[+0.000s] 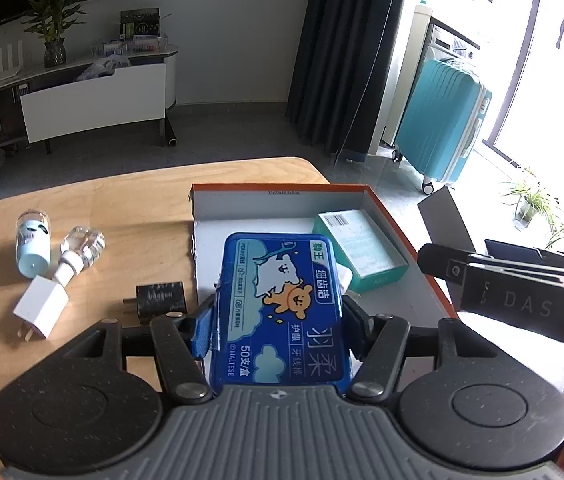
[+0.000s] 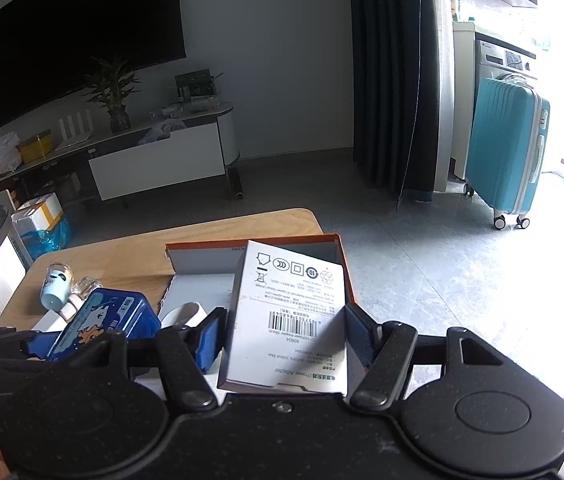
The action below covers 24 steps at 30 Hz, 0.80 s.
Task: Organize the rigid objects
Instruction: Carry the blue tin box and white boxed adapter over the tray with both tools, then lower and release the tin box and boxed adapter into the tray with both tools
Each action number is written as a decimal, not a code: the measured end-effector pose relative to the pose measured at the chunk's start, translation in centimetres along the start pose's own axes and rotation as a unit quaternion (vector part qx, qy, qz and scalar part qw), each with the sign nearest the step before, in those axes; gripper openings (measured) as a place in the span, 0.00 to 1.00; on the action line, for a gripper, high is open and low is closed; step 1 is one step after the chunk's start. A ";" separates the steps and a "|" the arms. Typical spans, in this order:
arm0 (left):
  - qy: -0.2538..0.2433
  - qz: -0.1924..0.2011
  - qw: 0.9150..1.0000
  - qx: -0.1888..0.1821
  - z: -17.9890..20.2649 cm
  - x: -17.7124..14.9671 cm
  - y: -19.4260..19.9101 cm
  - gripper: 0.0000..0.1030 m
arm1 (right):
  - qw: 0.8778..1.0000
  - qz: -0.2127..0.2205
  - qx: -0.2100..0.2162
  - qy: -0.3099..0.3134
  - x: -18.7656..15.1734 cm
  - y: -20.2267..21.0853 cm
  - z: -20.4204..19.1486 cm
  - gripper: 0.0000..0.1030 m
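Left gripper (image 1: 278,320) clamped on blue floss tin (image 1: 282,312), held above the near edge of the orange-rimmed box (image 1: 282,190). Right gripper (image 2: 282,336) clamped on white adapter carton (image 2: 290,320), over the same box. Two small bottles (image 1: 34,244), white charger (image 1: 40,308), black plug (image 1: 160,298) lie on wooden table (image 1: 130,200) left of box.

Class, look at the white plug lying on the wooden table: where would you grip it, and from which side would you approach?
Grip the white plug across its two flat side faces, coming from above. It lies flat, prongs toward the table's near edge, and the spray bottle touches its far end, so avoid those ends.
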<state>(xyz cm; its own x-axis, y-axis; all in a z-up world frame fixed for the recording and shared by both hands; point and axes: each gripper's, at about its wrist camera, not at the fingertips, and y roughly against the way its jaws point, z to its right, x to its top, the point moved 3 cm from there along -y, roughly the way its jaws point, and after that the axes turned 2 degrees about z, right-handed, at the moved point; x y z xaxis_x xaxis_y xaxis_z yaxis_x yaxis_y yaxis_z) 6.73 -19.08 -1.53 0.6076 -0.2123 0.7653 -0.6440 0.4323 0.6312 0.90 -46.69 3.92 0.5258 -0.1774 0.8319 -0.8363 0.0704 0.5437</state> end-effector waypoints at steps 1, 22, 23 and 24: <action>0.000 0.000 1.000 0.001 0.0 0.1 -0.1 0.61 | 1.000 -0.001 0.001 0.001 0.3 -0.2 0.0 0.74; -0.002 -0.013 1.000 -0.003 -0.9 3.6 -4.6 0.61 | 1.000 -0.022 0.005 0.017 3.6 -6.2 0.1 0.74; -0.002 -0.015 1.000 -0.004 -0.9 3.7 -4.8 0.61 | 1.000 -0.025 0.005 0.018 3.7 -6.6 0.1 0.74; -0.002 -0.016 1.000 -0.005 -1.0 4.0 -5.0 0.61 | 0.999 -0.027 0.003 0.020 3.8 -7.0 0.2 0.74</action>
<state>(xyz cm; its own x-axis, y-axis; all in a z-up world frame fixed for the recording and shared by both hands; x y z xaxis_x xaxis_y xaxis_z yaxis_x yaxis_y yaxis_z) 12.84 -21.22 -1.81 0.6257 -0.2294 0.7456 -0.6196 0.4345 0.6537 8.71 -48.03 3.25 0.5762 -0.1418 0.8049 -0.8073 0.0548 0.5875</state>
